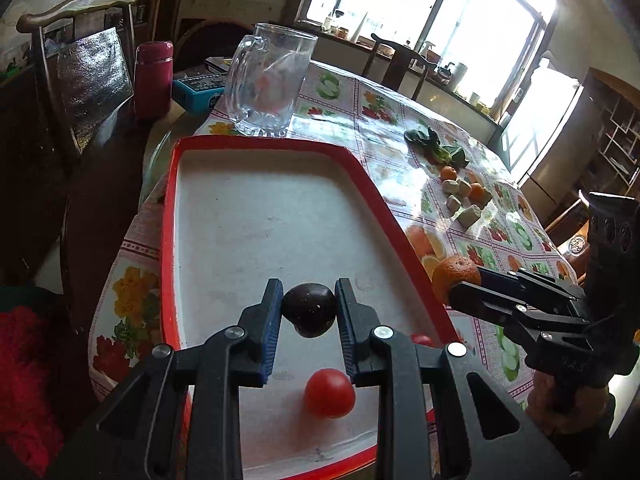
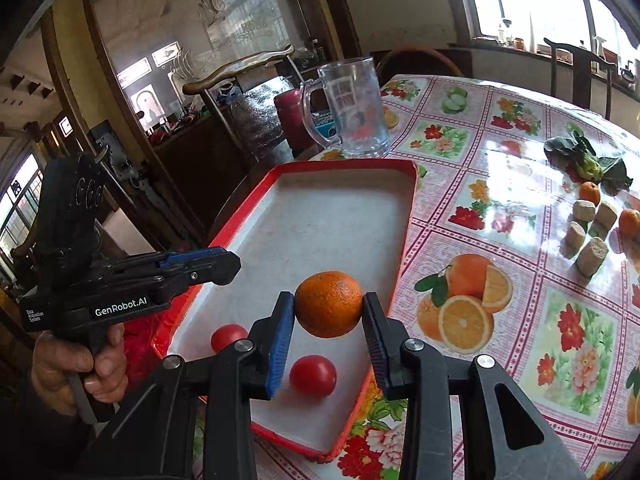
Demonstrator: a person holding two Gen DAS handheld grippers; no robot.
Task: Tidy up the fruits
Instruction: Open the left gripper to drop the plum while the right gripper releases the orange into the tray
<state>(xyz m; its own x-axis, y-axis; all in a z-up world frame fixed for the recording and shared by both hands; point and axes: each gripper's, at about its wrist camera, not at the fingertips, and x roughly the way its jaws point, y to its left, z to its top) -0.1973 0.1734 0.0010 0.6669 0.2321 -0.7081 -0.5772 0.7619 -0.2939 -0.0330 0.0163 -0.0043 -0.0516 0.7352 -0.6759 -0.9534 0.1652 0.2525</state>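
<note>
Over the red-rimmed tray point(image 2: 408, 216) on the worktop, the right gripper point(image 2: 329, 307) jaws pinch a mandarin point(image 2: 329, 304); the left gripper point(image 1: 309, 309) jaws pinch a dark fruit point(image 1: 309, 309). Lower both onto bare tray floor, away from the two cherry tomatoes point(image 2: 313, 375), before releasing.

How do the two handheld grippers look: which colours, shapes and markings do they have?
Both are black plastic with silver pivot rivets and ribbed blue pads on the fingers. The left gripper carries white lettering on its side, "GenRobot.AI", with small print beside it, and embossed circles on its upright body. The right gripper shows the same circles. Each has a pistol-style handle. No cables or sleeves are visible.
</note>
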